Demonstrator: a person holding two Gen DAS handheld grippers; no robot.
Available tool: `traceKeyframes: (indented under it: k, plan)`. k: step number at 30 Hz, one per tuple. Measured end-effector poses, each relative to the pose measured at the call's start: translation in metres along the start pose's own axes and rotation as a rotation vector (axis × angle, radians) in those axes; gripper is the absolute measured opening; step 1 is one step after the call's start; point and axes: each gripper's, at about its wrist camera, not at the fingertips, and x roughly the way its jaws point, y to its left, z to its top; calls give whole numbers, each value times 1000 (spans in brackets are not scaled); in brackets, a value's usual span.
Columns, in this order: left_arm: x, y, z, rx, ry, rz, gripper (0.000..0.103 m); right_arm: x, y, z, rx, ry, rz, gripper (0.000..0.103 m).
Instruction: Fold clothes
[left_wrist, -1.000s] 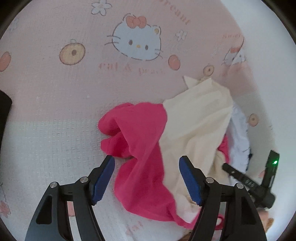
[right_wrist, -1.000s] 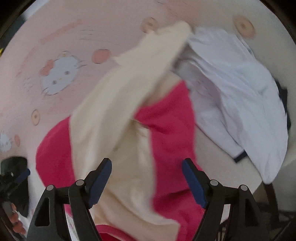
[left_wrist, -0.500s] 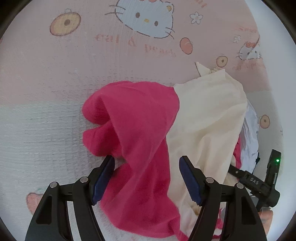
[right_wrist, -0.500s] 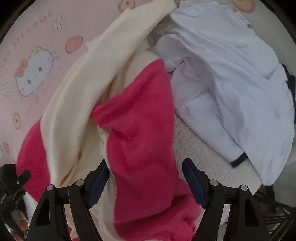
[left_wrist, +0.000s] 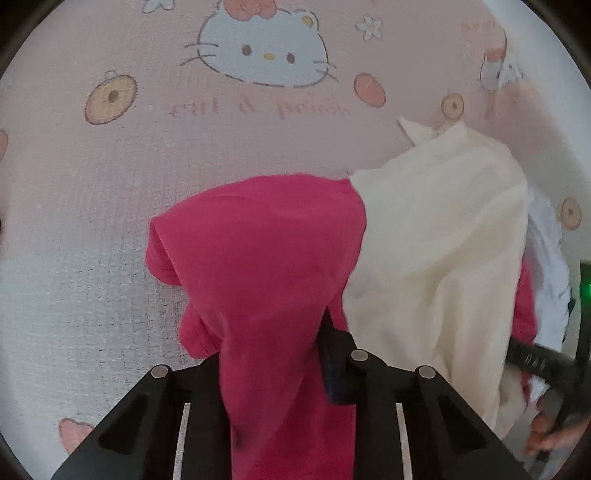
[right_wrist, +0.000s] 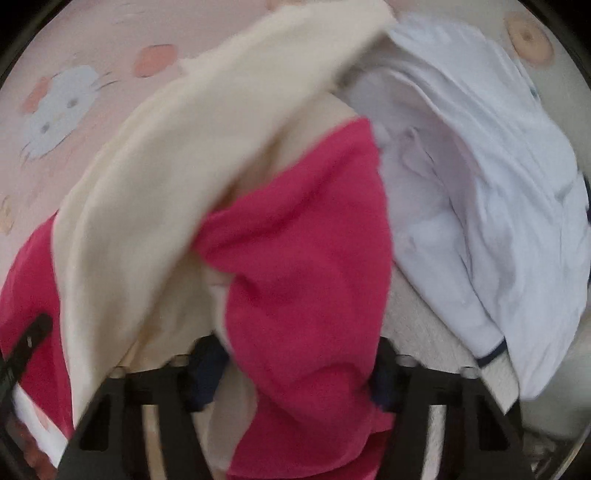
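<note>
A crumpled pink garment (left_wrist: 266, 258) lies on the bed, tangled with a cream garment (left_wrist: 436, 240). My left gripper (left_wrist: 273, 339) points steeply down and its jaws are closing. They pinch a fold of the pink cloth, which drapes over and hides the left pad. In the right wrist view another part of the pink garment (right_wrist: 303, 258) fills the gap of my right gripper (right_wrist: 295, 365). Those jaws are closing too and still stand wide, their tips hidden by cloth. The cream garment (right_wrist: 177, 177) lies to the left of it.
A white garment with dark trim (right_wrist: 498, 203) lies crumpled to the right of the pile. The bed sheet (left_wrist: 147, 166) is pink with cartoon cat prints. The other gripper's black frame (left_wrist: 543, 362) and a hand (left_wrist: 546, 439) show at the left view's right edge.
Both grippers came down onto the pile. The left jaws went from wide open to pinched on the pink cloth. Pink cloth now covers the right gripper's pads.
</note>
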Motion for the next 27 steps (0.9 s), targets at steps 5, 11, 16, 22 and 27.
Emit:
traceKeyframes:
  k: [5,11,16,22,27]
  plan:
    - [-13,9,6,-53,-14,-15,12,-11,8,-8,-37,-67,-16,22]
    - [-52,11,11,55,-111,114,11,-41,12,-18,-31,-193,-43,20]
    - [-82,39,9,38,-144,186,11,-56,-12,-26,66,-215,-37,20]
    - [-107,85,-10,-37,-134,257,11,-66,-32,-44,154,-194,-28,20]
    - [-116,108,-31,-54,-107,265,12,-70,-34,-54,172,-200,-13,20]
